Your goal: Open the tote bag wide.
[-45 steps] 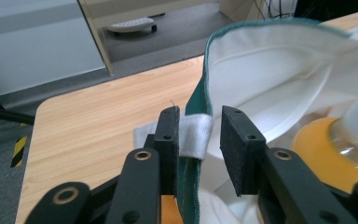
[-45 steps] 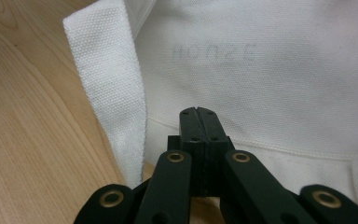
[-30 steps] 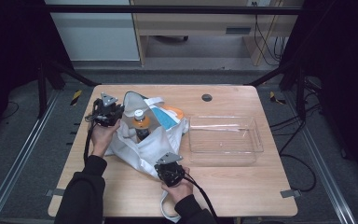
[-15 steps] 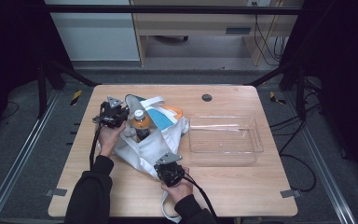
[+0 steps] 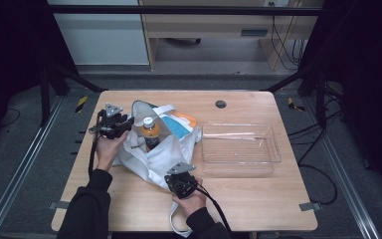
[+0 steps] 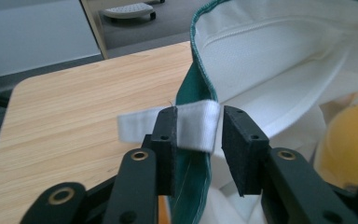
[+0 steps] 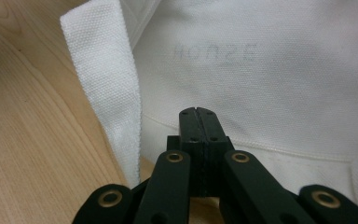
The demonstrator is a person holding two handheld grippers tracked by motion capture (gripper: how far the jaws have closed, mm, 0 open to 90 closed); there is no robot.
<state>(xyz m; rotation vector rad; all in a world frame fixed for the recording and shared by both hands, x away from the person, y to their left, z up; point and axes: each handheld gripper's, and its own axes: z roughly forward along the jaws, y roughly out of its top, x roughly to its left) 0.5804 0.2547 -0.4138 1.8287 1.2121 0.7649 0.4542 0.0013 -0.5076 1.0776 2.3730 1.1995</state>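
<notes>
Loosening the grip on the bag's rim

Sitting mid-table, the white bag (image 5: 154, 154) holds a bottle (image 5: 150, 130); the left gripper (image 6: 198, 128) has just been opening, strap (image 6: 193, 123) slack between its jaws. The right gripper (image 7: 199, 116) is pinched shut at the bag's near edge, a clear tray (image 5: 241, 149) waiting beside

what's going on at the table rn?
A person works a white tote bag with two handheld grippers. The left gripper is at the bag's green-trimmed rim; its jaws have just been opening, a white strap tab between them. The right gripper is shut at the bag's near edge. A bottle stands in the bag; a clear tray sits beside it.
</notes>
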